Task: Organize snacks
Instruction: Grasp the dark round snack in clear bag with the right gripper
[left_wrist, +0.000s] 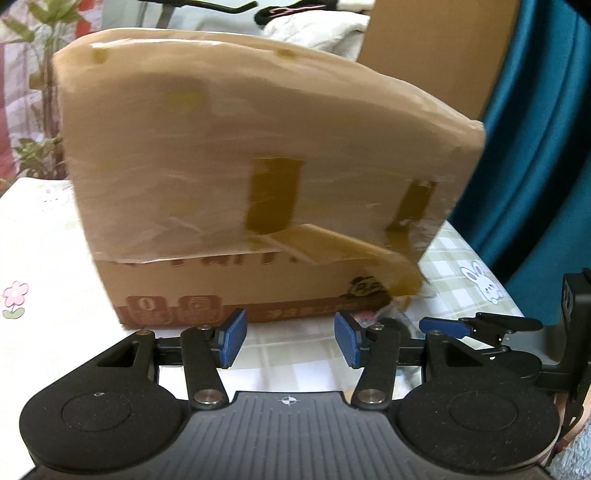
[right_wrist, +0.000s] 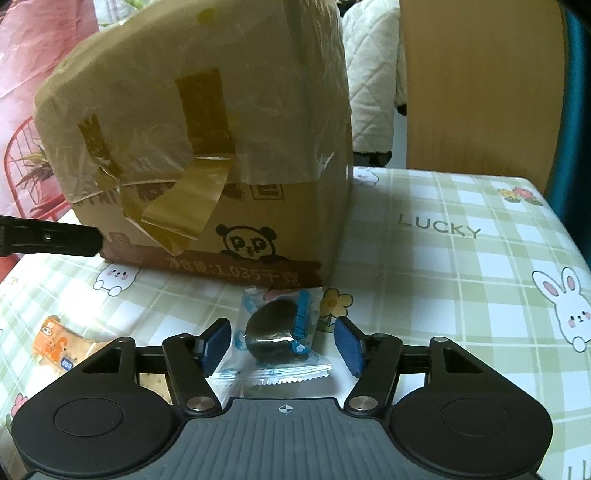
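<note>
A clear snack packet (right_wrist: 280, 332) with blue print and a dark round biscuit inside lies flat on the tablecloth, close in front of a tall taped cardboard box (right_wrist: 195, 147). My right gripper (right_wrist: 282, 345) is low over the packet and open, with a blue pad on each side of it and neither pressing. An orange snack packet (right_wrist: 55, 343) lies to the left. In the left wrist view the box (left_wrist: 258, 166) fills the middle. My left gripper (left_wrist: 290, 341) stands open and empty just before its lower edge. A blue fingertip (left_wrist: 441, 326) of the right gripper shows at the right.
The table (right_wrist: 443, 277) carries a green checked cloth with rabbits and the word LUCKY. Loose brown tape (right_wrist: 177, 210) hangs off the box front. A wooden chair back (right_wrist: 480, 92) stands behind the table, a teal curtain (left_wrist: 535, 129) at the right, and a plant (left_wrist: 40, 147) at the left.
</note>
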